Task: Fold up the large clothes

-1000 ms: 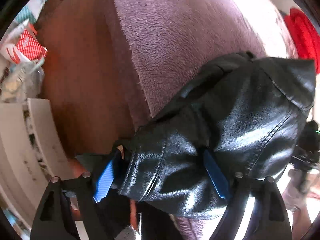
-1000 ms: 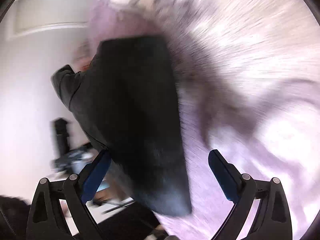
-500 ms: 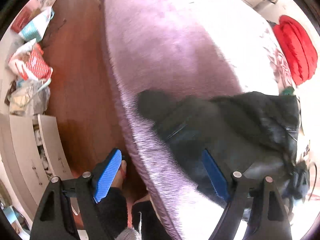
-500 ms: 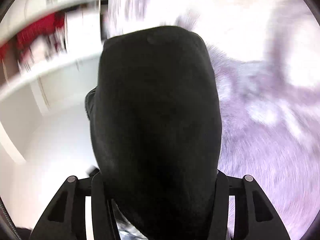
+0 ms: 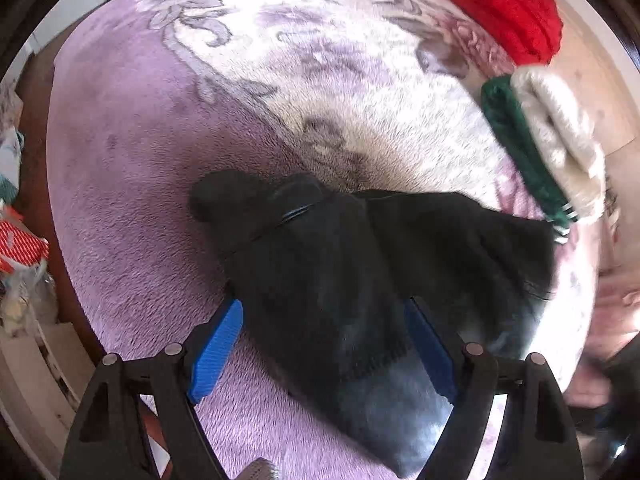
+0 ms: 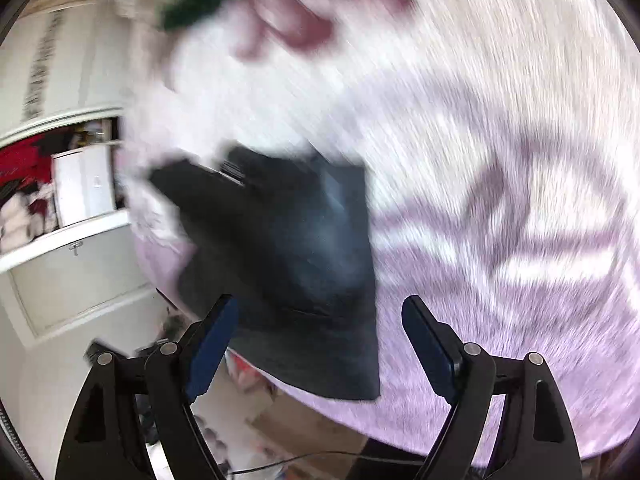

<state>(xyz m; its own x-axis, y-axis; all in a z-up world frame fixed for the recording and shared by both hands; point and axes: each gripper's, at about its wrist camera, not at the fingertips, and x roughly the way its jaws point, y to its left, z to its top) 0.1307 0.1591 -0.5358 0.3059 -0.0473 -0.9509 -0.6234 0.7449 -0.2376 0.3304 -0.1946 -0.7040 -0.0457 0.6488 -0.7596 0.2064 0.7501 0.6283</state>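
A black leather jacket (image 5: 360, 272) lies in a heap on a lilac fleece blanket (image 5: 140, 168) that covers a bed. My left gripper (image 5: 324, 340) is open, its blue pads either side of the jacket's near part, just above it. In the blurred right wrist view the same jacket (image 6: 296, 248) lies at the blanket's near-left edge. My right gripper (image 6: 316, 340) is open, with the jacket's lower edge between its fingers but not pinched.
A red folded garment (image 5: 508, 8) and a folded green and cream garment (image 5: 548, 144) lie at the far right of the bed. Bags (image 5: 20, 248) sit on the wooden floor at left. A white cupboard (image 6: 72, 248) stands to the left of the bed.
Both grippers have let go of the jacket, which now lies on the blanket. The left gripper swung from the bed's edge to over the bed. The right gripper opened and drew back.
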